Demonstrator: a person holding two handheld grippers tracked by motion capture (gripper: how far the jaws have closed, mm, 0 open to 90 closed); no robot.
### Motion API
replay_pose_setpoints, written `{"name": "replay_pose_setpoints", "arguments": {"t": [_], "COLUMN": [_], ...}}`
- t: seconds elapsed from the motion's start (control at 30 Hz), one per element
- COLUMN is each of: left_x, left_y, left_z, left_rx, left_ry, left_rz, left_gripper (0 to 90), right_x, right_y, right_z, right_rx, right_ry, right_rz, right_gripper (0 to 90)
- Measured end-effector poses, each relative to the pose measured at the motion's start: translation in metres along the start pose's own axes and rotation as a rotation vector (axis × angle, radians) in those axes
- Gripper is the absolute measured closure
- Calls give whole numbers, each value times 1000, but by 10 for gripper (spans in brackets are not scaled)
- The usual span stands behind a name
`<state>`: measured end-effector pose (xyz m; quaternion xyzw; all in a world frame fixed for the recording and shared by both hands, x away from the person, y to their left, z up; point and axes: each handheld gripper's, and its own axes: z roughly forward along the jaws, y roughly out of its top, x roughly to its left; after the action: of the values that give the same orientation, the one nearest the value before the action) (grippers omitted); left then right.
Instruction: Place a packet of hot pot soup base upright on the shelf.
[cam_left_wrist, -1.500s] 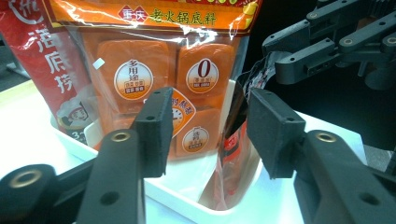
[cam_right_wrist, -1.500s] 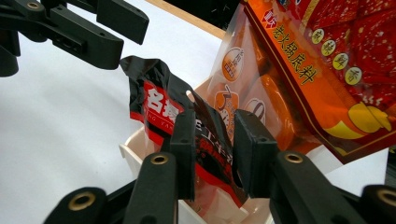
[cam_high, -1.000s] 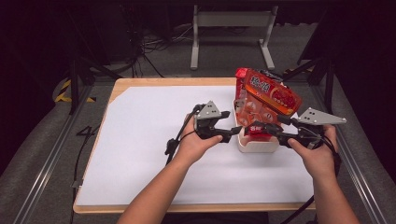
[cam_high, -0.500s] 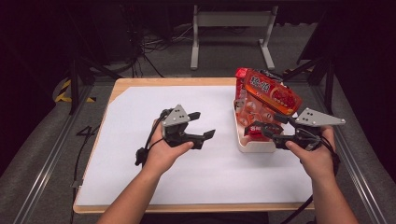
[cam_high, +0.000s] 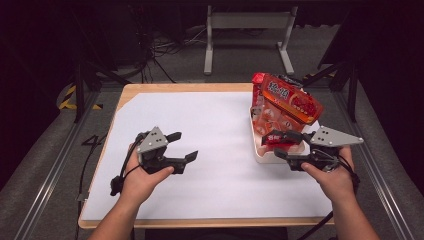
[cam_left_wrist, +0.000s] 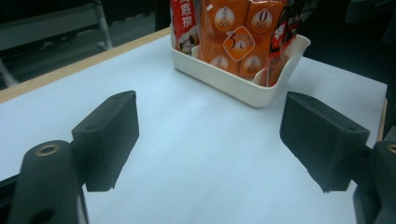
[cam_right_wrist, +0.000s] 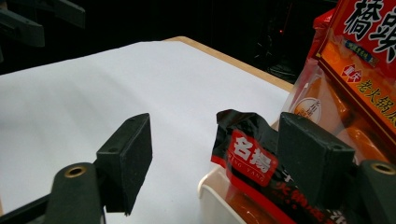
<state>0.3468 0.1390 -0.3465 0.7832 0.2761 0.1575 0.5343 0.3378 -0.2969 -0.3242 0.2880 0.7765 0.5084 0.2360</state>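
A white basket (cam_high: 261, 156) at the table's right holds several snack packs: a big red-orange bag (cam_high: 290, 99) leaning on top and a black-and-red pack (cam_high: 274, 139) at its near-left corner. My right gripper (cam_high: 271, 145) sits at that corner. Its jaws have just been opening and stand open. In the right gripper view the black-and-red pack (cam_right_wrist: 248, 156) lies between them beside the right pad (cam_right_wrist: 312, 157), with the left pad (cam_right_wrist: 127, 158) well clear. My left gripper (cam_high: 186, 145) is over the white sheet, apart from the basket (cam_left_wrist: 243, 88). Its jaws have just been opening too and are empty.
A white sheet (cam_high: 200, 125) covers the wooden table (cam_high: 150, 88). Dark floor, cables and a metal stand (cam_high: 247, 22) lie beyond the far edge. Rails run along both sides of the table.
My left gripper has drawn away from the basket toward the left over the sheet, jaws wider. The right gripper stays at the basket's corner with its jaws spread wider.
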Motion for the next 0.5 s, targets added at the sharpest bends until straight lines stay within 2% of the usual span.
{"name": "replay_pose_setpoints", "arguments": {"t": [0.13,0.27,0.4,0.5], "left_x": [2,5,9,14], "left_y": [-8,-25,-40,-48], "left_z": [-12,-30,-38,-43], "left_rx": [-6,-10,2,-5], "left_ry": [29,57,76,91], "left_rz": [-3,-14,-37,-76], "left_gripper": [208,208,208,208], "right_x": [2,3,2,0], "right_y": [-7,-13,-19,-21], "right_z": [1,1,0,2], "right_rx": [-7,-8,-21,-20], "right_ry": [3,4,4,4], "right_rz": [1,3,13,17], "right_gripper": [278,278,278,278]}}
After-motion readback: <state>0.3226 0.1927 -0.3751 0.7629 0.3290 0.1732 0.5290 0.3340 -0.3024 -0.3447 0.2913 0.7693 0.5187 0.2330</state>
